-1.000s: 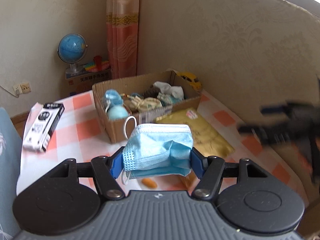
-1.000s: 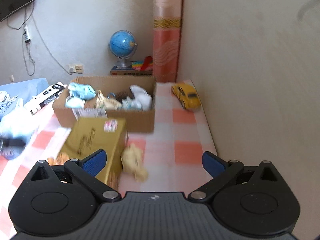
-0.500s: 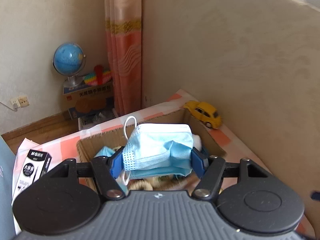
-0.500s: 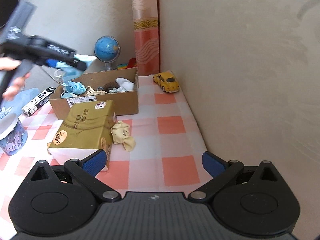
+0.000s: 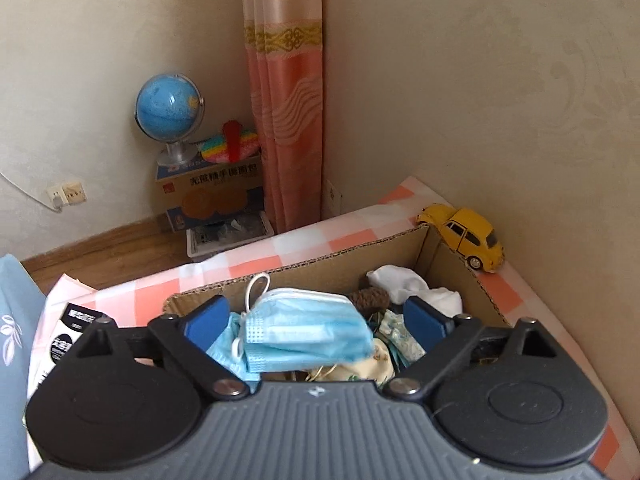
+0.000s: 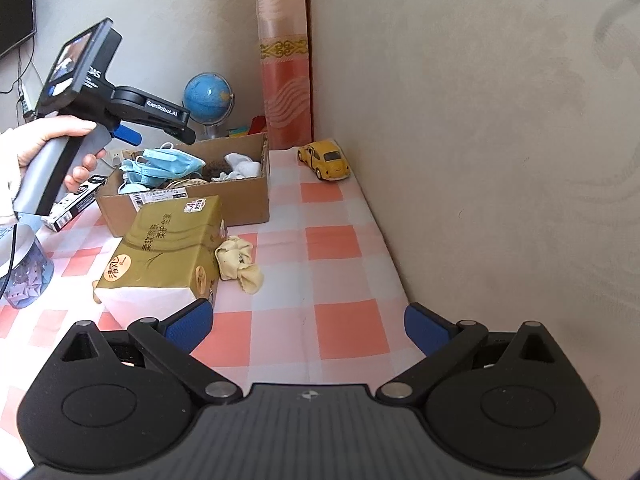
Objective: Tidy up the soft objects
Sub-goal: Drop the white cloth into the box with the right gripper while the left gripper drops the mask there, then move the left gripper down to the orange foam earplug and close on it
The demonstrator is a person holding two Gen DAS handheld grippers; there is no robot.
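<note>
My left gripper (image 5: 316, 316) is open above the cardboard box (image 5: 320, 262). A blue face mask (image 5: 306, 334) lies loose between the spread jaws, on top of the soft things in the box, free of both pads. The right wrist view shows the same mask (image 6: 172, 160) in the box (image 6: 244, 200), below the left gripper (image 6: 176, 128). White socks (image 5: 412, 286) and a brown item (image 5: 370, 299) lie in the box too. A pale yellow cloth (image 6: 238, 262) lies on the checked tablecloth. My right gripper (image 6: 308, 326) is open and empty, low over the table, nearer than the cloth.
A gold tissue pack (image 6: 168, 248) lies in front of the box. A yellow toy car (image 6: 326, 160) stands by the wall. A black-and-white carton (image 6: 76, 202) and a blue tin (image 6: 24, 272) are at the left. A globe (image 5: 170, 114) stands on the floor behind.
My left gripper carried the mask over the box, then opened and let it go; it now rests in the box. My right gripper drew back and stays open.
</note>
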